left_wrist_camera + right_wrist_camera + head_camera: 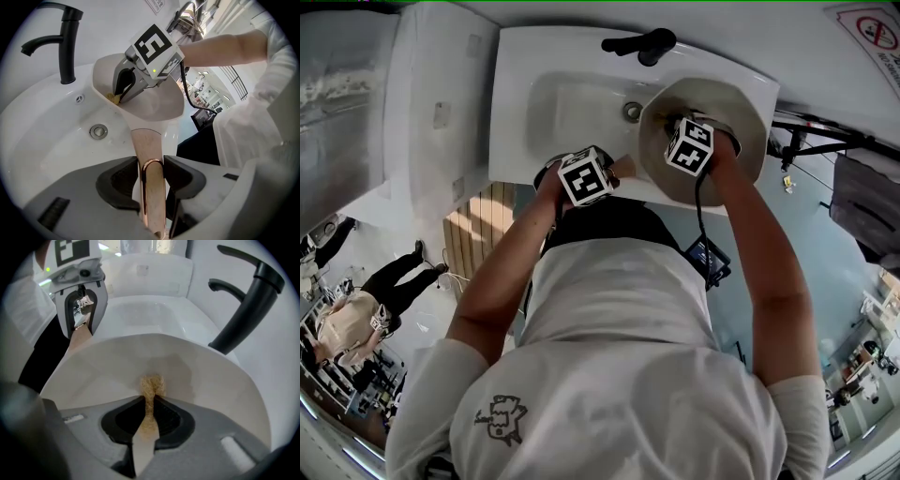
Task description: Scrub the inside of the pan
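Over the sink [562, 103], left gripper [151, 167] clamps the pan [161, 105] handle [147, 140]; right gripper [149, 402] pinches a tan scrub pad [152, 386] against its inside. Suggest overlapping strokes, handle braced.

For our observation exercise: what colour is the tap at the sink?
The tap is black, seen best in the left gripper view.

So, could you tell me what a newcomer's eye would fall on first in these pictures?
First the pale pan, tilted over the right side of the white sink in the head view, with the right gripper pinching a tan scrub pad inside it. Next the left gripper, clamped on the pan's copper-toned handle at the sink's near edge. The black tap stands out behind the basin.
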Action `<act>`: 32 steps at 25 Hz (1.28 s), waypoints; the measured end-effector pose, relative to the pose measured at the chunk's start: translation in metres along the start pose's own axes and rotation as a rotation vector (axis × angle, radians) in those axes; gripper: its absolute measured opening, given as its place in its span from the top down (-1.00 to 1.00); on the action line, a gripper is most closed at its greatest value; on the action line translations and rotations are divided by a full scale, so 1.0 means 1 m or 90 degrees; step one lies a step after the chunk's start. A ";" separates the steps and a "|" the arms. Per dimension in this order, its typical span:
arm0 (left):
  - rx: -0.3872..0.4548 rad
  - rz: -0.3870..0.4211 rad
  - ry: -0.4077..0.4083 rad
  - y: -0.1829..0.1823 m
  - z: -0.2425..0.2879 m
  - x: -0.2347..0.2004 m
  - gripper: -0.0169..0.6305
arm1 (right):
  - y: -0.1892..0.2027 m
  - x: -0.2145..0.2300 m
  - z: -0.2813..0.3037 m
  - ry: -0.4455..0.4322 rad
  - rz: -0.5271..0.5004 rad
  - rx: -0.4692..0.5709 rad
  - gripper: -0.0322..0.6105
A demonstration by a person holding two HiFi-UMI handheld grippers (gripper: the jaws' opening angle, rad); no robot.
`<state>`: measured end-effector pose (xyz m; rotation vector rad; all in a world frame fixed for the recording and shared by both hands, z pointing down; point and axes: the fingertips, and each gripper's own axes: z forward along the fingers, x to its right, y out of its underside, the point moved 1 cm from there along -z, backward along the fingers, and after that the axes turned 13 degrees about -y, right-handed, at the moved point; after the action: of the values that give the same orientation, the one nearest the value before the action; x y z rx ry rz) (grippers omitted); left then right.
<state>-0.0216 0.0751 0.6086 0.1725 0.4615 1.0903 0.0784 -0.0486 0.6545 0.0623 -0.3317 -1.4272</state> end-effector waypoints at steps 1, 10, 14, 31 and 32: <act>-0.002 0.001 0.003 0.000 -0.001 0.002 0.43 | -0.001 -0.004 0.001 -0.015 0.009 0.007 0.73; -0.001 -0.002 -0.002 -0.001 0.000 0.000 0.43 | -0.006 -0.043 0.005 -0.128 0.113 0.100 0.73; -0.008 -0.006 -0.008 0.001 -0.001 0.001 0.43 | 0.001 -0.062 0.009 -0.182 0.151 0.113 0.73; -0.011 -0.013 -0.032 -0.001 -0.001 0.002 0.44 | 0.086 -0.108 -0.006 -0.315 0.272 -0.158 0.73; -0.013 -0.014 -0.034 -0.001 0.000 0.001 0.44 | 0.093 -0.107 -0.008 -0.313 0.278 -0.183 0.73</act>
<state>-0.0206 0.0761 0.6076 0.1784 0.4041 1.0664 0.1582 0.0686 0.6488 -0.5722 -0.5027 -1.0278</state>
